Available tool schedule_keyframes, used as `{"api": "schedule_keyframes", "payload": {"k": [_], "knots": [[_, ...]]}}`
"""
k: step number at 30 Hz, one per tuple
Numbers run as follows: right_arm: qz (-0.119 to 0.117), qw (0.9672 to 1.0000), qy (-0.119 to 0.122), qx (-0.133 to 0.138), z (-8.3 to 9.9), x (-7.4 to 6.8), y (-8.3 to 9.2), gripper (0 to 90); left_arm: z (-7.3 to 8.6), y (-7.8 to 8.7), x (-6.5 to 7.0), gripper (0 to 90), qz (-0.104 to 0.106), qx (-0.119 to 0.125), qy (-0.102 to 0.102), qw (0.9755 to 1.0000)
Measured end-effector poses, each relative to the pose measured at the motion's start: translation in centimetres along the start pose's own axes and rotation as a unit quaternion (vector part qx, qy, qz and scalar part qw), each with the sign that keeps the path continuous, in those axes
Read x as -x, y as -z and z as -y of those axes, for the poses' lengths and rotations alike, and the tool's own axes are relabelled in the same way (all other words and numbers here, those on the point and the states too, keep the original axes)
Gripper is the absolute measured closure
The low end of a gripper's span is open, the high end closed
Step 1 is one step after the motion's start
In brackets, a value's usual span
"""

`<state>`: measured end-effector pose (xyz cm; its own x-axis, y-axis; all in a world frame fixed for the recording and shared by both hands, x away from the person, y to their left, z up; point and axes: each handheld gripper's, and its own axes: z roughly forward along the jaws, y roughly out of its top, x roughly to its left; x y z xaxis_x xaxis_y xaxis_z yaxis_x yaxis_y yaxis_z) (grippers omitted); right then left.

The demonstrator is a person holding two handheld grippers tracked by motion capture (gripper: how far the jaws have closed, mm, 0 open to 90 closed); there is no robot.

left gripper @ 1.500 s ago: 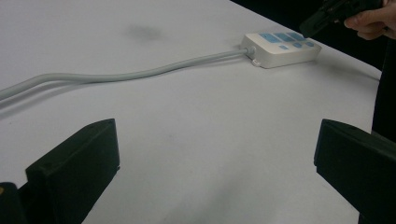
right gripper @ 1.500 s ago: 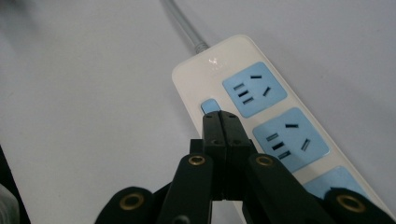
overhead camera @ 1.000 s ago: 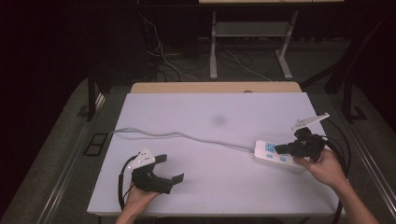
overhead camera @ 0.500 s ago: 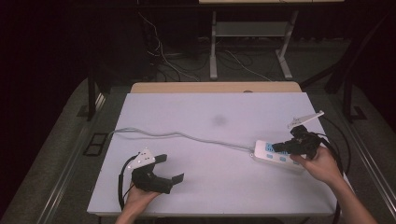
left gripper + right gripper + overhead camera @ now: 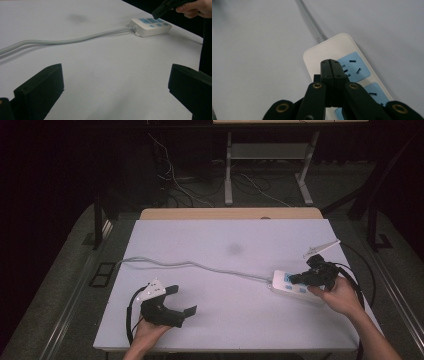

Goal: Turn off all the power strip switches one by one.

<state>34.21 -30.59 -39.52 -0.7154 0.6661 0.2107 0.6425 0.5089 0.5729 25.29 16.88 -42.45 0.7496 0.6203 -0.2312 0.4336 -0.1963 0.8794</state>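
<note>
Near the right edge of the white surface (image 5: 225, 235): a white power strip (image 5: 295, 285) with blue sockets, its grey cable (image 5: 195, 265) trailing off toward the left edge. Just above the strip's cable end: right tongs (image 5: 331, 68), pressed tight together, gripping nothing, tips over the first blue socket. Near the front edge, left of centre: left tongs (image 5: 181, 301), spread wide, empty, held low over the surface.
</note>
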Motion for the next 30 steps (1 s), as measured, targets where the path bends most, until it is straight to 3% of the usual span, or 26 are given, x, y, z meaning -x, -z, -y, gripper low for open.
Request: {"api": "schedule_keyframes", "payload": {"k": [24, 30], "knots": [[-0.006, 0.9996, 0.002, -0.026, 0.0, -0.2, -1.8, 90.0, 0.0, 0.1, 0.0, 0.0, 0.000, 0.000, -0.001, 1.0000], [-0.007, 0.9998, 0.000, -0.020, 0.4, -0.1, -1.7, 90.0, 0.0, 0.0, 0.1, 0.0, 0.001, -0.001, -0.002, 1.0000]]}}
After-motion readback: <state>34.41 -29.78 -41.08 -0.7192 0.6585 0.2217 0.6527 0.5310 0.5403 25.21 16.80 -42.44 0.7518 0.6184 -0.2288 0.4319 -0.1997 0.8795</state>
